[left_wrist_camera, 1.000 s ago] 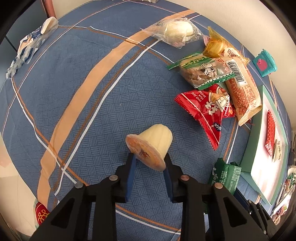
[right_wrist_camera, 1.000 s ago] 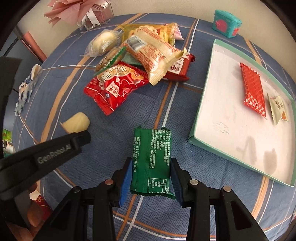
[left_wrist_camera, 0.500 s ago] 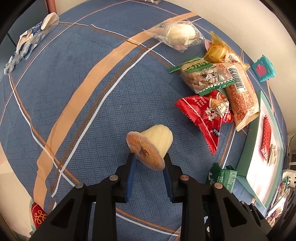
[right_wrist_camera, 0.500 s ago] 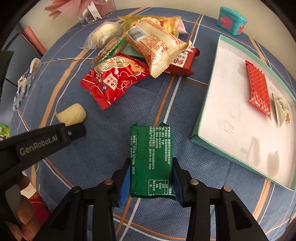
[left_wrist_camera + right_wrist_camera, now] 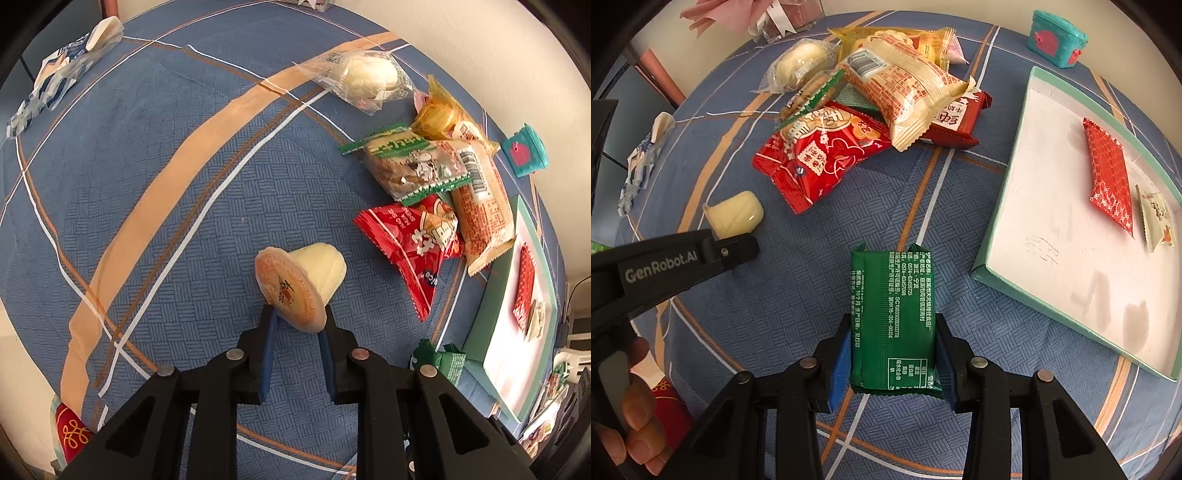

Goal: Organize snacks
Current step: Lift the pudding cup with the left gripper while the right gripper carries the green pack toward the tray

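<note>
Left gripper (image 5: 295, 325) clamping pale yellow jelly cup (image 5: 301, 282) between blue fingertips, foil lid (orange print) facing camera, cup body pointing forward beyond tips. Right gripper (image 5: 894, 350) pinching green wrapped snack (image 5: 893, 317) by long sides, pack sticking out ahead of fingers. Snack pile (image 5: 864, 110) lying ahead-left of right fingers; teal-rimmed tray (image 5: 1056, 295) sitting ahead-right, holding red packet (image 5: 1108, 173).

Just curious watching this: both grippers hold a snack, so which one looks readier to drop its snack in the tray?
Probably the right gripper: its green pack sits beside the tray, while the left gripper holds the jelly cup farther away.
</note>
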### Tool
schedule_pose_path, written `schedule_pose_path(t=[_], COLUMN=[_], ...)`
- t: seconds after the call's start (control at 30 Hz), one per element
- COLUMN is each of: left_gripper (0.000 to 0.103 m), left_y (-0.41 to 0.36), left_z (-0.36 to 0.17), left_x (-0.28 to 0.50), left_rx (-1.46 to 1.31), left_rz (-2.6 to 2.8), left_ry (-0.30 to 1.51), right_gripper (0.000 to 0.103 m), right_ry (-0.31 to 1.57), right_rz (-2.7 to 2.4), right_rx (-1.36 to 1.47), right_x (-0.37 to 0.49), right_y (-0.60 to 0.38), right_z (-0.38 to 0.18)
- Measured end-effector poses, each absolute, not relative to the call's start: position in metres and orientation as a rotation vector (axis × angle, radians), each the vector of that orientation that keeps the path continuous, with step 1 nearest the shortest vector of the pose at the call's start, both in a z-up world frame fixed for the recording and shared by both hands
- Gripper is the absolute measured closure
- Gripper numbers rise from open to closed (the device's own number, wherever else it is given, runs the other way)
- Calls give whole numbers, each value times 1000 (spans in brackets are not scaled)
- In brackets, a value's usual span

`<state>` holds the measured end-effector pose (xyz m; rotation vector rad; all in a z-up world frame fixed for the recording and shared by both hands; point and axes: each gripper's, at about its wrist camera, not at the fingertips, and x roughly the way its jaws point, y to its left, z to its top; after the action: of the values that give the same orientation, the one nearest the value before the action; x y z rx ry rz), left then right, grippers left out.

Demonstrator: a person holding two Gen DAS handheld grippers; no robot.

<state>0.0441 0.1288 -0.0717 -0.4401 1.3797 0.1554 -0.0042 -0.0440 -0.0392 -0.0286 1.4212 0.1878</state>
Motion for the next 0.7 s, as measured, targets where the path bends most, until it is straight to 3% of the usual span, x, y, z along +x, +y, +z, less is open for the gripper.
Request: schedule_pose_path(t=[0.07,0.23,0.53,0.7], left_gripper=[63,43,43,52], left_y=[131,136,134,121], left_z=[-70,-65,-66,-61], left_x=[46,54,80,84], left_rx=[-418,-365,-317,-274], left_rz=[176,210,154,128], left_ry=[1373,1344,1285,1278], right_gripper=[61,61,61,61], right_ry=[1423,1432,1439,1439], right_rz=[189,188,186,186], right_rx=[-23,-14,-16,-20], right_x=[-4,-3,-1,1], right_y=[-44,-47,-46,-48], right_z=[-40,-40,-43,-46])
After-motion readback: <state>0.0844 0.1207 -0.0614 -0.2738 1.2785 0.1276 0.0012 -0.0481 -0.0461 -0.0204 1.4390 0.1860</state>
